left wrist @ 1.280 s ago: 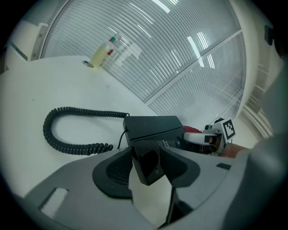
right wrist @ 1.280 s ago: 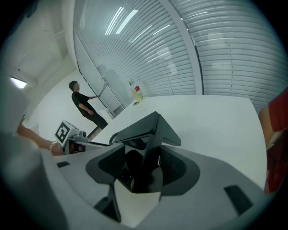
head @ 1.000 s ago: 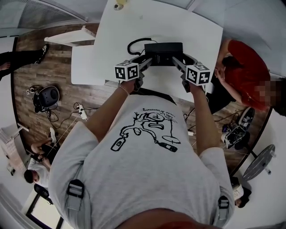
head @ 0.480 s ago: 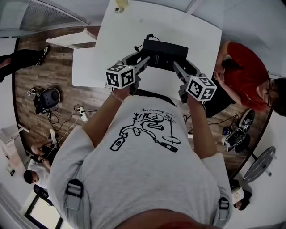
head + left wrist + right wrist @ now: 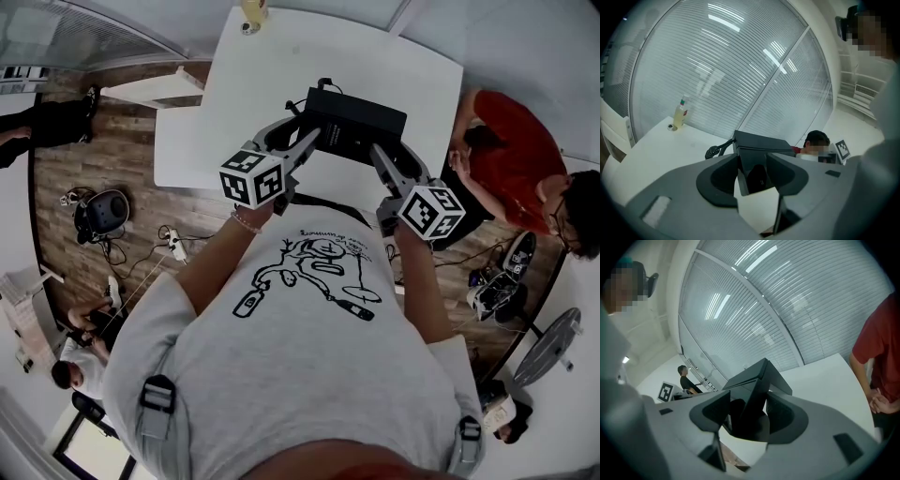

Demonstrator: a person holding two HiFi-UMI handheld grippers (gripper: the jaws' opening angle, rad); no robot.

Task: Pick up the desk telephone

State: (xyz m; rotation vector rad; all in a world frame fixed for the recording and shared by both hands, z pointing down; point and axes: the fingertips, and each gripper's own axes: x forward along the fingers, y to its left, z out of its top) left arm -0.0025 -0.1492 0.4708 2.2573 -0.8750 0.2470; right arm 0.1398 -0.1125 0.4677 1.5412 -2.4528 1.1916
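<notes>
White table (image 5: pixel 281 75) below, desk telephone (image 5: pixel 361 131) pinched btwn jaws of left gripper (image 5: pixel 755 172) & right gripper (image 5: pixel 747 416)

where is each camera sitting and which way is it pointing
Head view: on the person's head, looking steeply down at the white table; shows their shirt, forearms, and the left gripper and right gripper shut on the desk telephone.
Left gripper view: rides the left gripper, looking along its jaws over the table toward the blinds.
Right gripper view: rides the right gripper, looking along its jaws toward blinds and a bystander in red.
Shared: both gripper views show the desk telephone.
</notes>
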